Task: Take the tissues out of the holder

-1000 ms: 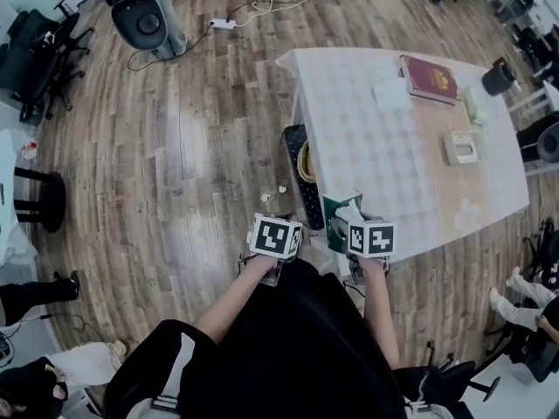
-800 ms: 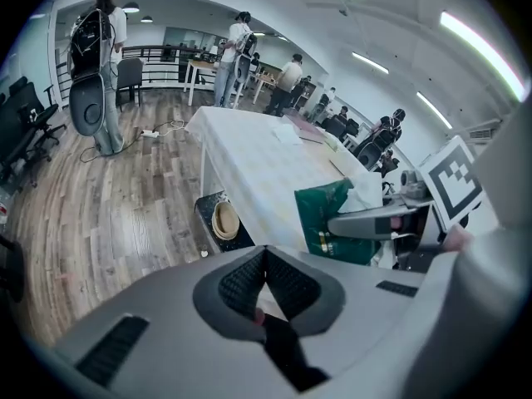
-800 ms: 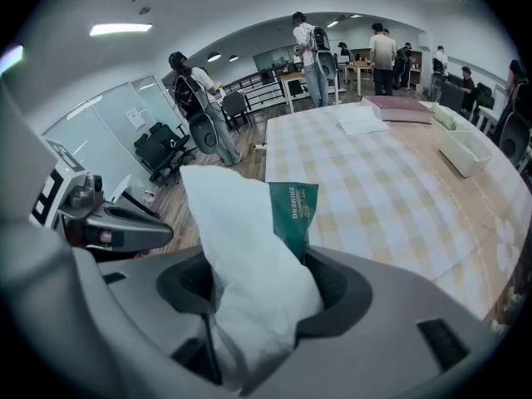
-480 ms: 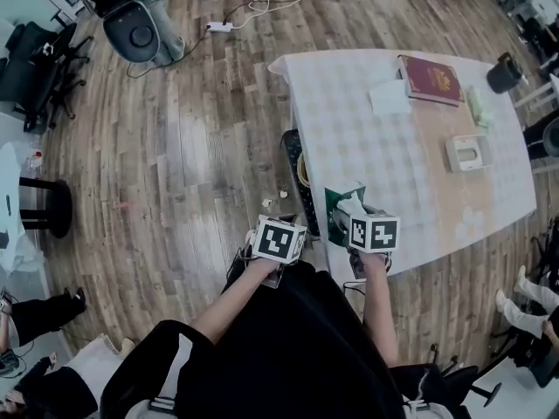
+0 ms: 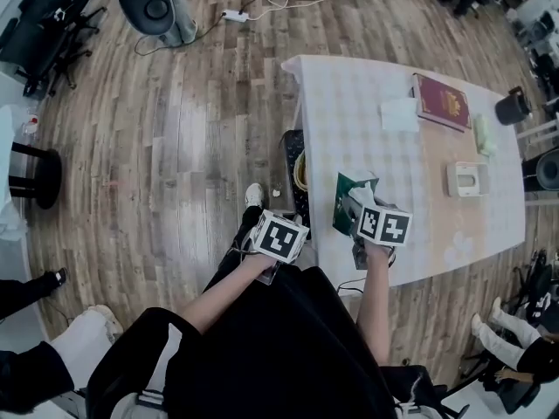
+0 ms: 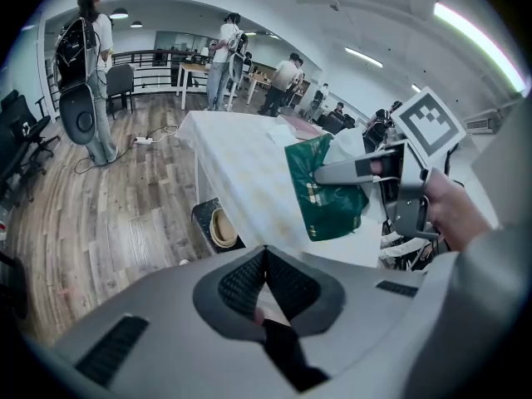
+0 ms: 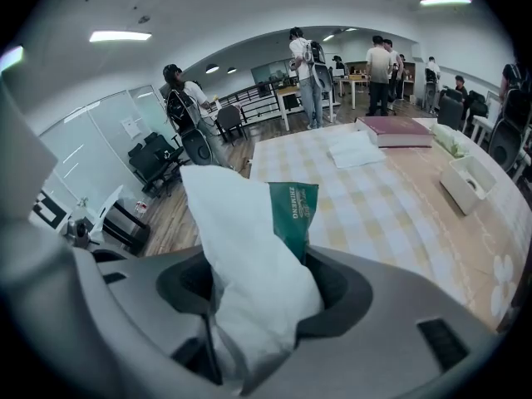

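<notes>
My right gripper (image 5: 360,216) is shut on a green tissue pack (image 5: 351,201) and holds it just above the near-left part of the checked table (image 5: 367,103). In the right gripper view a white tissue (image 7: 241,264) sticks up out of the green pack (image 7: 293,210) between the jaws of the right gripper (image 7: 258,298). A white tissue holder (image 5: 463,179) stands further right on the table, apart from the pack. My left gripper (image 5: 275,251) hangs beside the table's edge over the floor. The left gripper (image 6: 266,252) is shut, nothing between its jaws. It looks at the green pack (image 6: 328,194).
A dark red book (image 5: 444,103), a white folded paper (image 5: 399,114), a black cup (image 5: 513,107) and a pale green item (image 5: 486,135) lie at the table's far end. A dark bin (image 5: 297,173) stands on the floor by the table's left edge. People stand in the background.
The right gripper has carried the green pack from the table's near edge further over the tabletop. The left gripper has shifted a little alongside it.
</notes>
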Tool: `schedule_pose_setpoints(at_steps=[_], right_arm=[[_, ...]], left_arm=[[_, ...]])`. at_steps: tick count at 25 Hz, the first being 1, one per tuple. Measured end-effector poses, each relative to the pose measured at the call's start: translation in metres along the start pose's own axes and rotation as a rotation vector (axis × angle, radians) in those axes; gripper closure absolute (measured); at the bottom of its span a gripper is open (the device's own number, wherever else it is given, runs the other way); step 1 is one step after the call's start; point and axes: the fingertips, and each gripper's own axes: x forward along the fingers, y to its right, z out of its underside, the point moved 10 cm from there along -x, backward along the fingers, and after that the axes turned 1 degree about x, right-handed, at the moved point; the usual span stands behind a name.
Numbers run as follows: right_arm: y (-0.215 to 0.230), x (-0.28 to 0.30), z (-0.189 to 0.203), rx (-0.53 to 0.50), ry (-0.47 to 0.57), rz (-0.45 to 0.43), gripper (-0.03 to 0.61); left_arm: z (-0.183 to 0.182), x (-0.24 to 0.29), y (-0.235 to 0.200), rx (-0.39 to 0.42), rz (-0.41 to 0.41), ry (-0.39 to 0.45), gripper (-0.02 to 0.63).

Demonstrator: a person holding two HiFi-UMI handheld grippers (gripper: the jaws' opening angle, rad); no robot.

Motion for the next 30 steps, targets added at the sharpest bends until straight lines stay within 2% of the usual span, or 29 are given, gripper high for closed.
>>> schedule_pose_setpoints(at_steps=[13,17,24,30], right_arm=[[0.009,0.040,-0.057,-0.188,-0.076,0.185,0.305],[0.012,0.057,-0.071,-0.196,-0.118,0.191,0.305],[0.006,0.086,-0.087,-0.289,-0.195,0.163,0.299],[0.002,0.097,-0.088,-0.348,-0.182,0.177,0.295]], left_arm=[[-0.029,0.003,-0.030,-0.001,0.014,0.013,0.605],[-0.044,0.002,-0.040,-0.004,0.021,0.032,0.606],[-0.057,0.003,-0.057,-0.037,0.025,0.041,0.605],[-0.064,0.006,-0.068,-0.066,0.024,0.044,0.605]])
